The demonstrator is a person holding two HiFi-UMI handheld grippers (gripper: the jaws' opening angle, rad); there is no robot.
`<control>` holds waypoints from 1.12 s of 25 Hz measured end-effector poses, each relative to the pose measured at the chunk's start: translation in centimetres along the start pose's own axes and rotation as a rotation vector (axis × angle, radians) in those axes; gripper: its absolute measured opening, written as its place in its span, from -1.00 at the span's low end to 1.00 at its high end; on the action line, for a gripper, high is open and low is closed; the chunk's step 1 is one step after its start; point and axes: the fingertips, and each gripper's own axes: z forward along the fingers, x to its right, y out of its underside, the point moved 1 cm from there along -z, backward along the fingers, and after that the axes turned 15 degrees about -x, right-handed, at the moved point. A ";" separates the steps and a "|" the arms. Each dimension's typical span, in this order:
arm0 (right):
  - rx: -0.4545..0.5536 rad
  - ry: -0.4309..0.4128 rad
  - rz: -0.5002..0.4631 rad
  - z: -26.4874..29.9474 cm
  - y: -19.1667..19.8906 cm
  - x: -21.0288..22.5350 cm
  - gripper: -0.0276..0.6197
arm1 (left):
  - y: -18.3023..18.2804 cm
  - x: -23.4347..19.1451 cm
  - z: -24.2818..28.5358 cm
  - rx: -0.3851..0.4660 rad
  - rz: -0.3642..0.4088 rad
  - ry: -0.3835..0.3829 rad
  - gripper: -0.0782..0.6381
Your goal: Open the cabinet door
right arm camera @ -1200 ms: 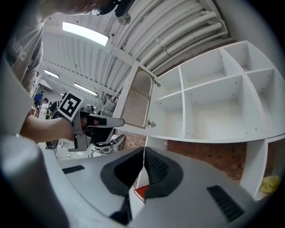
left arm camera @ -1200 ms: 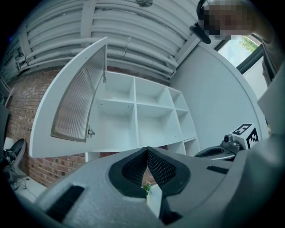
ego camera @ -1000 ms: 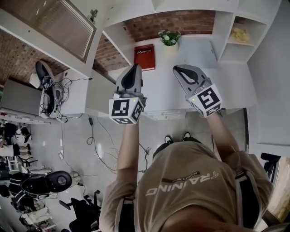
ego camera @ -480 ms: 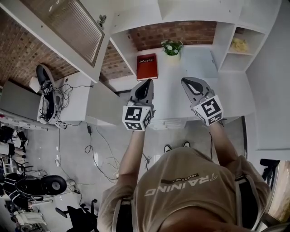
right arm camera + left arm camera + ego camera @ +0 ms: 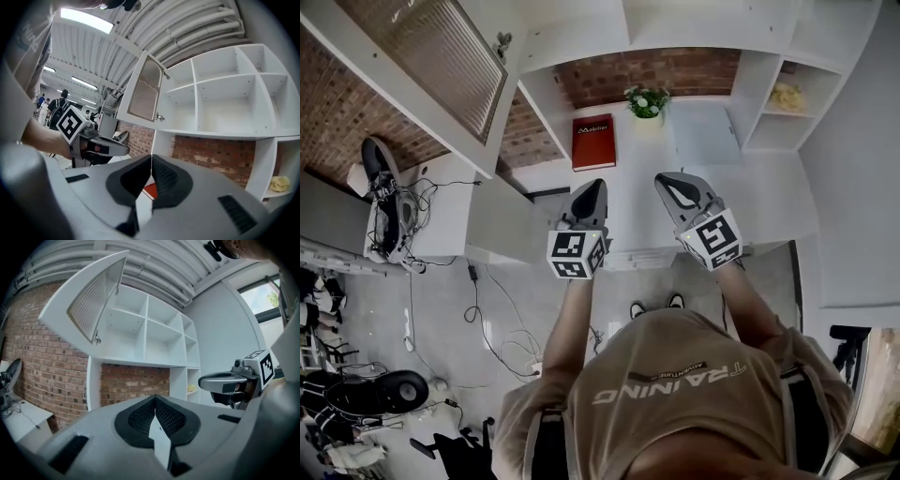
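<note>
The white cabinet door (image 5: 431,56), with its louvred panel, stands swung wide open at the upper left, clear of the empty shelf compartments (image 5: 140,329). In the left gripper view the door (image 5: 91,301) hangs up and to the left, with nothing touching it. My left gripper (image 5: 596,184) is shut and empty, held level over the white desk (image 5: 759,187). My right gripper (image 5: 664,181) is beside it, a hand's width to the right, pads together and holding nothing. The right gripper view shows the door (image 5: 145,89) and the left gripper (image 5: 98,147) to the left.
A red book (image 5: 592,142) and a small potted plant (image 5: 646,101) stand at the back of the desk against the brick wall. A yellow object (image 5: 786,96) lies in the right shelf. Cables (image 5: 487,300), office chairs (image 5: 384,389) and a cluttered side table (image 5: 389,202) are to the left.
Both grippers have sunk, the left one more, and stay shut. The door stays open.
</note>
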 end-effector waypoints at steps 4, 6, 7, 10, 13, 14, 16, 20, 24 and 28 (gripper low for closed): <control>-0.015 -0.008 -0.032 0.2 -0.1 -0.6 -0.88 | 1.0 0.1 -0.2 -0.002 -0.018 0.013 -0.76; -0.024 0.004 -0.037 0.3 0.1 -0.3 -0.88 | 1.0 0.0 -0.4 0.004 -0.021 0.017 -0.76; -0.027 0.010 -0.035 0.3 0.2 -0.2 -0.88 | 1.0 -0.1 -0.5 0.004 -0.015 0.017 -0.76; -0.029 0.023 -0.024 0.2 0.2 0.1 -0.88 | 0.8 -0.3 -0.9 0.007 0.006 0.014 -0.76; -0.024 0.030 -0.046 -0.1 -0.3 0.0 -0.88 | 0.4 -0.4 -1.5 0.022 -0.003 0.015 -0.76; -0.020 0.032 -0.052 -0.1 -0.5 0.0 -0.88 | 0.3 -0.3 -1.7 0.025 -0.005 0.017 -0.76; -0.013 0.038 -0.056 -0.2 -0.8 0.1 -0.88 | 0.2 0.1 -1.8 0.028 -0.001 0.026 -0.76; -0.012 0.050 -0.045 -0.2 -1.0 0.6 -0.88 | 0.1 0.6 -1.7 0.030 0.010 0.042 -0.76; -0.008 0.064 -0.022 -0.2 -1.2 1.3 -0.88 | 1.1 0.8 -1.3 0.004 0.000 0.052 -0.76; -0.020 0.049 -0.021 -0.3 -0.7 0.8 -0.88 | 1.4 0.6 -1.8 0.001 -0.014 0.046 -0.76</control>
